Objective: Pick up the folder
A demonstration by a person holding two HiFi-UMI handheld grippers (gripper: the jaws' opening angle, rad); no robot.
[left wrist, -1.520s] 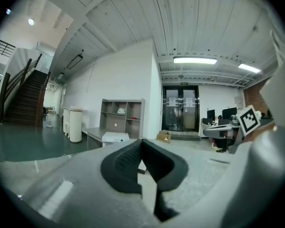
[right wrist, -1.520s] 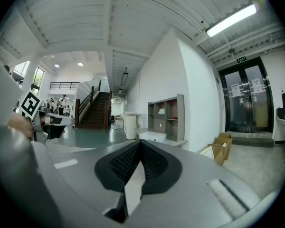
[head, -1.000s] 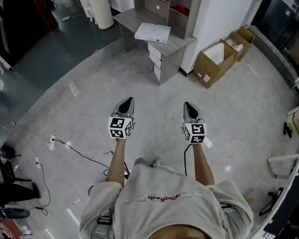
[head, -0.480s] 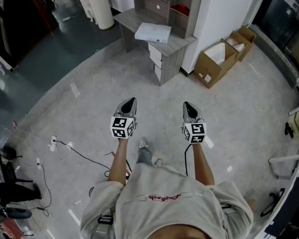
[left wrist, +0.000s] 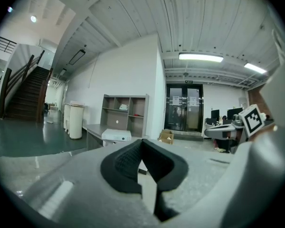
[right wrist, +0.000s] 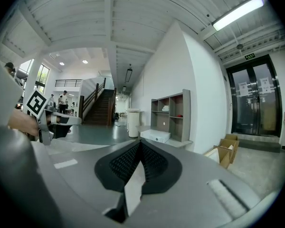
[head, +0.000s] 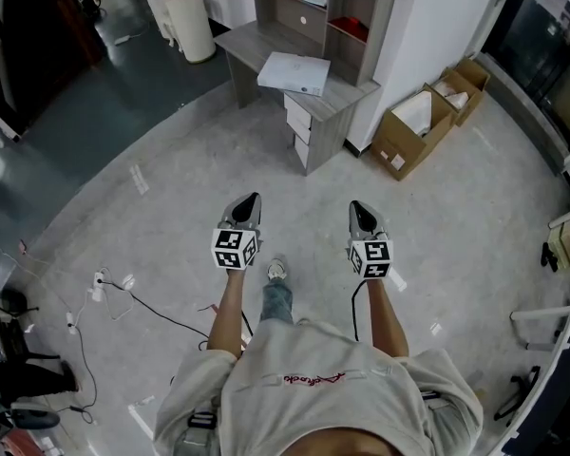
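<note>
Two grippers, the left gripper (head: 250,200) and the right gripper (head: 357,207), are held side by side above the floor (head: 161,198). Each has its jaws fully together, with nothing between them. Well ahead of them, the white folder (head: 294,72) lies flat on the grey desk (head: 353,95), in front of the shelf unit (head: 325,12).

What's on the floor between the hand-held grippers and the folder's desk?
Only bare floor, in the head view, between the left hand-held gripper, right hand-held gripper and the desk holding the folder.
</note>
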